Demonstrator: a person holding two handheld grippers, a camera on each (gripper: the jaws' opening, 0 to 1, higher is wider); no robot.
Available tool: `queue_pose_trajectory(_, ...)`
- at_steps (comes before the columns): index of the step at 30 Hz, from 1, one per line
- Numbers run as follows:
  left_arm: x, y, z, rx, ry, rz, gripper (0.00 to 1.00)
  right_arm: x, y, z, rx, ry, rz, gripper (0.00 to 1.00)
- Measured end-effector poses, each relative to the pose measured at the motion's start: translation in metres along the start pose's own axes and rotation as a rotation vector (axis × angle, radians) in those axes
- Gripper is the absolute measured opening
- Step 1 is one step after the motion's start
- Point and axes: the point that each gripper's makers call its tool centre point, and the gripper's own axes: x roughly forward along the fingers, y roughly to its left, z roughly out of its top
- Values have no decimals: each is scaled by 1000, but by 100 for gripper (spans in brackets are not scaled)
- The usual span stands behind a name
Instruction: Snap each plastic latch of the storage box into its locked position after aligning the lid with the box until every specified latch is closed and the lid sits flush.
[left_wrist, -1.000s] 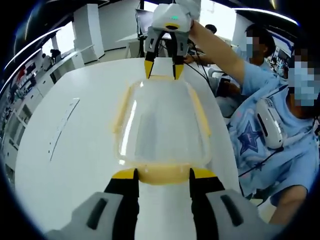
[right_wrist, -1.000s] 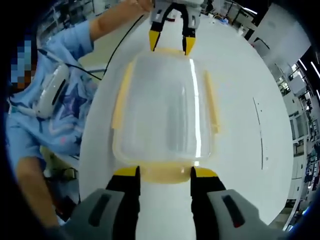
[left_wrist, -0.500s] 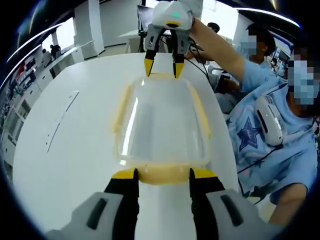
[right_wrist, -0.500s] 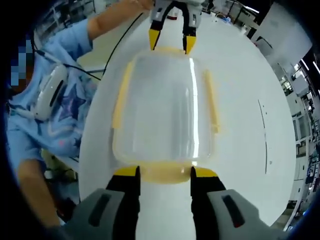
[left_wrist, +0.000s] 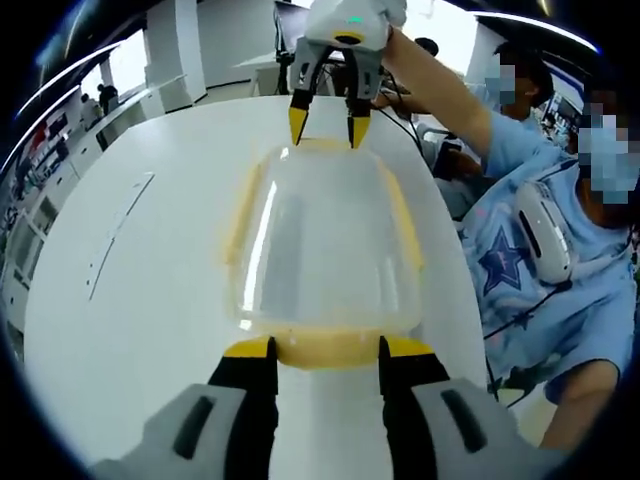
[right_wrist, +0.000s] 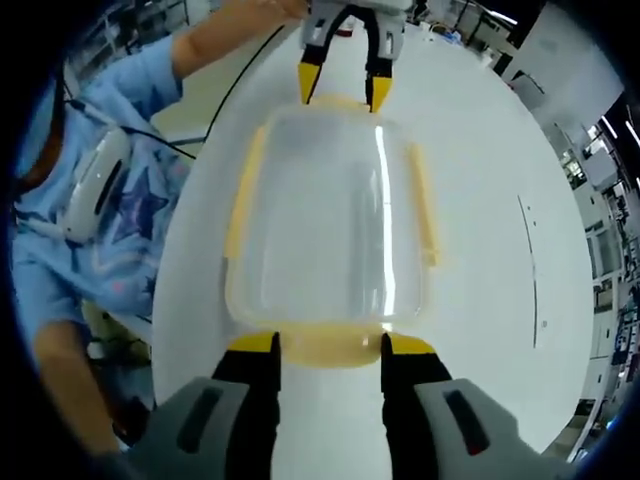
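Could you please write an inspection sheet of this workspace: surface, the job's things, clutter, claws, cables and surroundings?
Surface: white table, bare around the box.
Job's things: clear storage box with its lid on; yellow latches on all four sides, long side latch lying along the edge; whether each is locked cannot be told.
Clutter: nothing seen.
Claws: left claw open, yellow tips either side of the near end latch; right claw open, the same at the opposite end latch.
Cables: dark cable trailing by the person's arm.
Surroundings: person in a blue star shirt seated beside the table; office desks behind.
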Motion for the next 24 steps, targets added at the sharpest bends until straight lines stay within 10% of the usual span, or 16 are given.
queue_pose_trajectory(24, 3, -5, -2, 12, 0, -14, 39, 5, 9, -1, 12, -6, 10, 38)
